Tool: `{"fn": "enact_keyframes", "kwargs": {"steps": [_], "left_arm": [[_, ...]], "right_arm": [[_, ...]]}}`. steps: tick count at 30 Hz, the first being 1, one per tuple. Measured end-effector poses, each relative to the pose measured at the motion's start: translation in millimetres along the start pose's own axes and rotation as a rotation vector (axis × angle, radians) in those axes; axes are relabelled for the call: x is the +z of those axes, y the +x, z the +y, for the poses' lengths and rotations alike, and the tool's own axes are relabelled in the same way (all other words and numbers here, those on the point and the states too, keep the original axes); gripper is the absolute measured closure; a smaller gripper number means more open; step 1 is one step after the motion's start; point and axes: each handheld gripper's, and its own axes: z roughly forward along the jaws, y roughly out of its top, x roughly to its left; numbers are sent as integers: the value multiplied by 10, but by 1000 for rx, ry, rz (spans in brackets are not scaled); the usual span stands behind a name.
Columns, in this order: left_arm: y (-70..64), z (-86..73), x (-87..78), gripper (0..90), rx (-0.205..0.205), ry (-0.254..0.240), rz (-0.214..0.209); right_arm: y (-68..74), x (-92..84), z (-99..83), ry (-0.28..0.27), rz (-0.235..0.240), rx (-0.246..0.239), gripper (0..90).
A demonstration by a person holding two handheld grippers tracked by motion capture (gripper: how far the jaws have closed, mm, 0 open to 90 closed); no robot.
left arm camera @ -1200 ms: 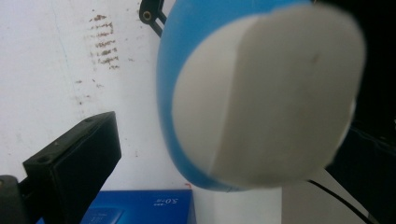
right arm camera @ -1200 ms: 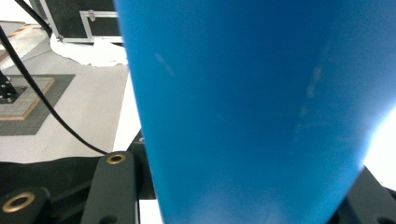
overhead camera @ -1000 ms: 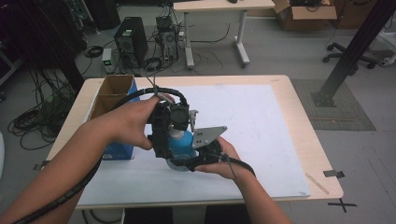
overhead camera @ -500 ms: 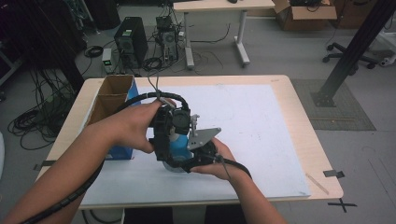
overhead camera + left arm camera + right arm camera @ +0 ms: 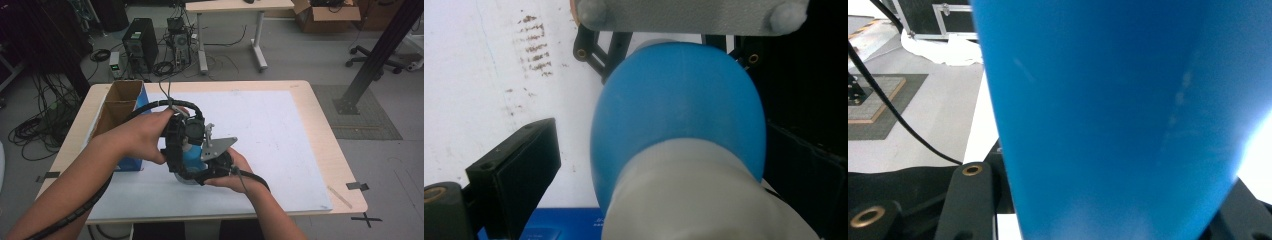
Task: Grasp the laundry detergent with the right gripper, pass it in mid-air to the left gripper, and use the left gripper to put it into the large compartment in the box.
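High view: hands meet above the near middle of the table (image 5: pixel 300 100); left gripper (image 5: pixel 186 145) and right gripper (image 5: pixel 212 165) crowd around a blue bottle (image 5: pixel 192 156); an open cardboard box (image 5: pixel 117 107) stands near the left edge.
Left gripper view: bottle with its blue body and whitish neck lies between the two black jaws; left jaw stands apart from it with white table between; the jaws have just been closing a little and are not yet pressing on it; the other gripper's linkage and grey plate show beyond.
Right gripper view: blue bottle (image 5: pixel 1118 115) rises between the jaws, clamped tight; floor and a cable lie behind.
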Motion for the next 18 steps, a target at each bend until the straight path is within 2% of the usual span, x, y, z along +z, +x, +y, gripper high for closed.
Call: {"fn": "enact_keyframes", "kwargs": {"steps": [18], "left_arm": [[-4,5,-2,148,1,4,5]], "right_arm": [[1,-14,12,8,-2,4,452]]}}
